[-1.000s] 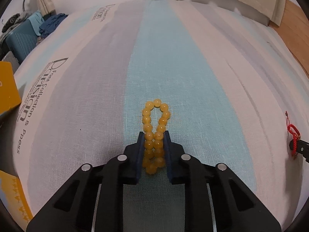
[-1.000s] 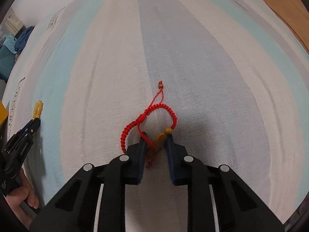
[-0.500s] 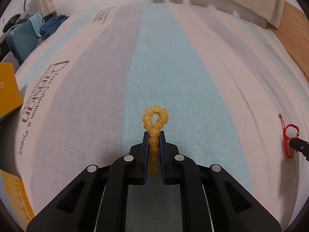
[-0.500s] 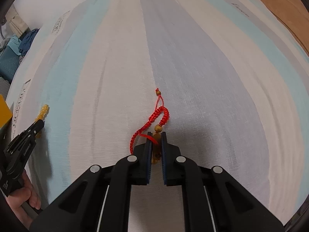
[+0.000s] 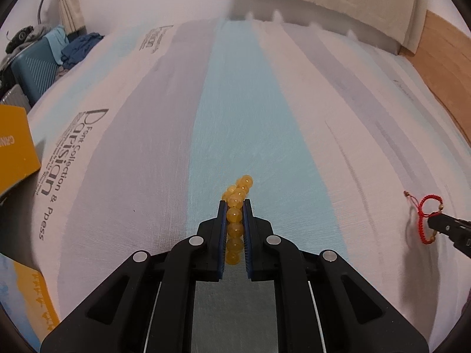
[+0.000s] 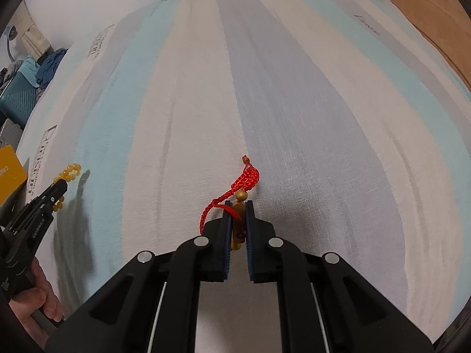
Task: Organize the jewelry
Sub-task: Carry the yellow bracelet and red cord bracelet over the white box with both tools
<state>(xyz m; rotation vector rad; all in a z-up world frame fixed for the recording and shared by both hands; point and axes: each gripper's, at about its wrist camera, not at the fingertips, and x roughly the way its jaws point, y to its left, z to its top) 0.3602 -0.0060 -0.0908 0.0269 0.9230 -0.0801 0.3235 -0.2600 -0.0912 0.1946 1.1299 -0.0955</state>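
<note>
Bead bracelet (image 5: 238, 197) left of cord bracelet (image 5: 425, 214)

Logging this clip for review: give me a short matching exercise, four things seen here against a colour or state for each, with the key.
Things:
1. left gripper
2. right gripper
3. box at the left edge
4. bed cover

States or colours:
A. striped in pale blue, grey and white
B. shut on the yellow bead bracelet
C. mustard yellow
D. shut on the red cord bracelet

Pairs: 1-B, 2-D, 3-C, 4-A
</note>
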